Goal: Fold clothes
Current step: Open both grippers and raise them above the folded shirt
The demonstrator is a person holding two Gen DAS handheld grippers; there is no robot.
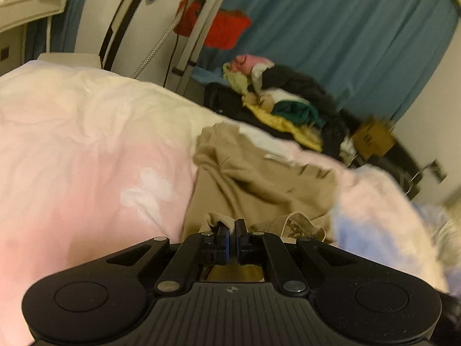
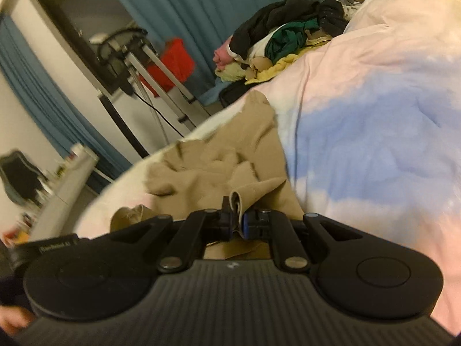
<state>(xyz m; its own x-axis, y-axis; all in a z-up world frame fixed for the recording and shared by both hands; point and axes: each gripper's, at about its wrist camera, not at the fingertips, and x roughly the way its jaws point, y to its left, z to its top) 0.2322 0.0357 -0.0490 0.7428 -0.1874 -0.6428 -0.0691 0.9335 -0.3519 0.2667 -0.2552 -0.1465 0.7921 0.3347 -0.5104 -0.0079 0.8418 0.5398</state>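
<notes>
Both grippers (left (image 1: pixel 232 227), right (image 2: pixel 236 219)) apparently pinch the tan garment (image 1: pixel 259 178).

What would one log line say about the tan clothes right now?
step: fold | left gripper: shut on tan garment | right gripper: shut on tan garment | surface: pastel duvet | fold: not finished

Left hand-held gripper (image 1: pixel 232 230): matte black ribbed housing, two round side discs, silver pivot screws, small cross mark. Right hand-held gripper (image 2: pixel 236 219): identical, blue pad edge.
</notes>
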